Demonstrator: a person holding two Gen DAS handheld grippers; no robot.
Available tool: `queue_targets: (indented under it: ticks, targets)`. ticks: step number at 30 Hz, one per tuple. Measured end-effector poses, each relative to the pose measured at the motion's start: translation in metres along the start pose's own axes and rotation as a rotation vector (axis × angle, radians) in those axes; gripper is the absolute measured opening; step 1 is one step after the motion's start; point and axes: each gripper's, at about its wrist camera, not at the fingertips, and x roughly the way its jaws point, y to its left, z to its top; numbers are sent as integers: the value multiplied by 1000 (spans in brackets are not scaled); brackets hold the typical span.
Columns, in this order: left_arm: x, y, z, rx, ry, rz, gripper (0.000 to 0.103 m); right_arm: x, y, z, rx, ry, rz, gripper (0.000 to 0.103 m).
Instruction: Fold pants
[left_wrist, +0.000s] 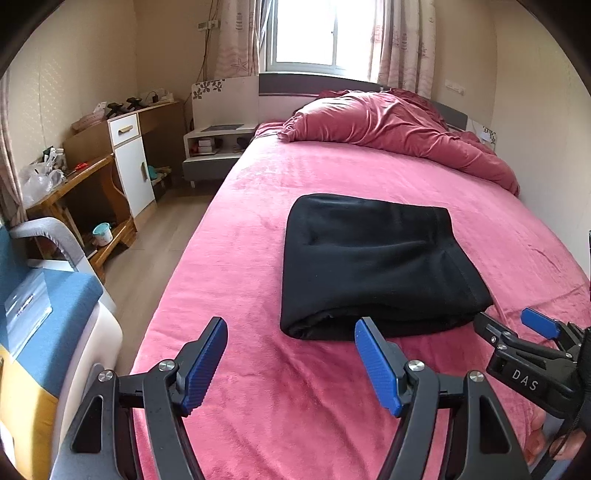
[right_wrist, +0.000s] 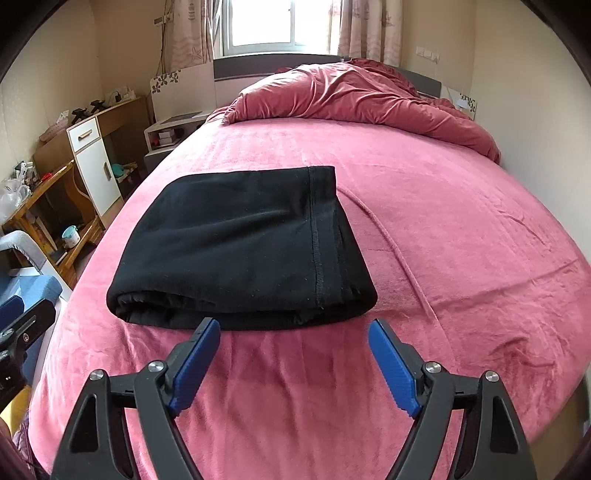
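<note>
Folded black pants (right_wrist: 240, 247) lying on pink bedspread (right_wrist: 443, 221) just ahead of both grippers; left gripper (left_wrist: 291, 363) and right gripper (right_wrist: 293, 363) hovering released, nothing blocking. Crumpled duvet (right_wrist: 351, 99) sitting far beyond.

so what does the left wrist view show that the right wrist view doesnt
Only the left wrist view shows the right gripper from the side, jaws open, near the pants' right corner, plus its own left gripper.

Only the right wrist view shows a long raised crease in the sheet to the right of the pants, and the stitched seam clearly.

Both show the folded black pants on the pink bed, the bunched duvet, and open, empty jaws.
</note>
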Motion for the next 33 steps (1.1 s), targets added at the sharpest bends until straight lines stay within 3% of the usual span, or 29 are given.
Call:
queue_targets:
  ticks: [33]
  targets:
    - [-2, 5, -1, -7, 12, -12, 73, -2, 0, -2, -6, -2, -3, 86]
